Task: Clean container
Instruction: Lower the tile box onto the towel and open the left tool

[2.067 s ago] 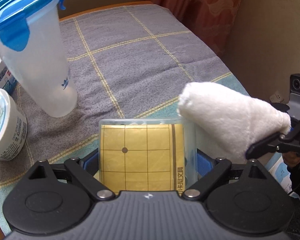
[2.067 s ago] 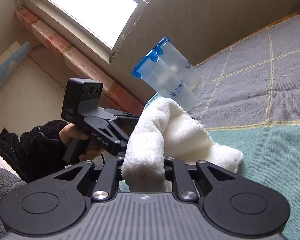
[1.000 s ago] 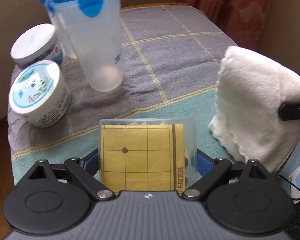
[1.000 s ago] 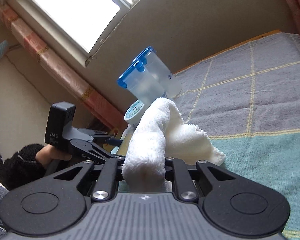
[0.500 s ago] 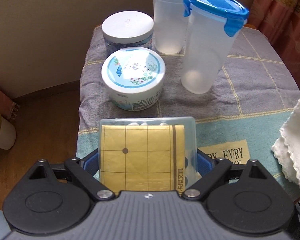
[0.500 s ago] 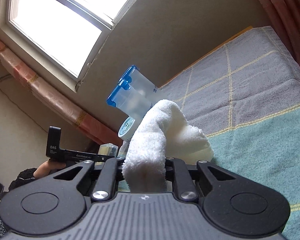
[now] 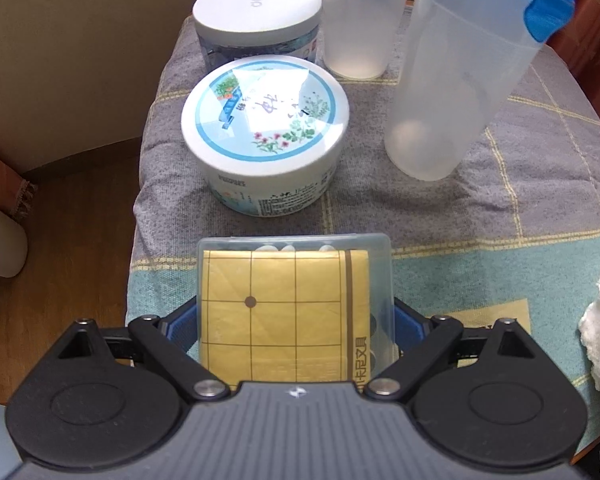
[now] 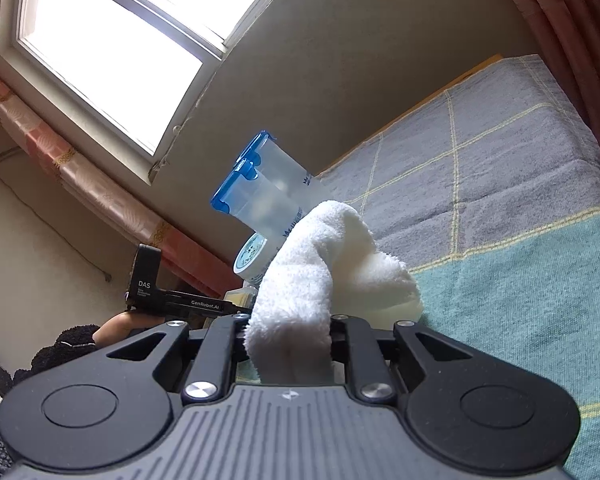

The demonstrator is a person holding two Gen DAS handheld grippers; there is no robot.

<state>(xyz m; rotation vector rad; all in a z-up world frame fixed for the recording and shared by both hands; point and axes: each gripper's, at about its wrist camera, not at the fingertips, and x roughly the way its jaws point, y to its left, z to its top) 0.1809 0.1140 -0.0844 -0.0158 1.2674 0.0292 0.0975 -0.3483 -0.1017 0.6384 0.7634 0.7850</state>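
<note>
Left gripper (image 7: 296, 316): clamped on the clear container (image 7: 296, 280), a yellow grid sheet inside, held above the towel-covered table (image 7: 500, 208).
Right gripper (image 8: 290, 332): jaws close together, pinching the white cloth (image 8: 320, 264).
At 12 o'clock of container: flowered tub (image 7: 264, 136).
At 1 o'clock: blue-lidded tumbler (image 7: 460, 80).

Blown-out daylight from window (image 8: 112, 56), glare on round lid (image 7: 274, 104), fisheye-bent dark corners, soft edges

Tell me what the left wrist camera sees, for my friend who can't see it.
The left tongs grip a clear plastic box with a yellow grid sheet above a cloth-covered table. Beyond stand two round white-lidded tubs and two tall clear blue-lidded containers.
</note>
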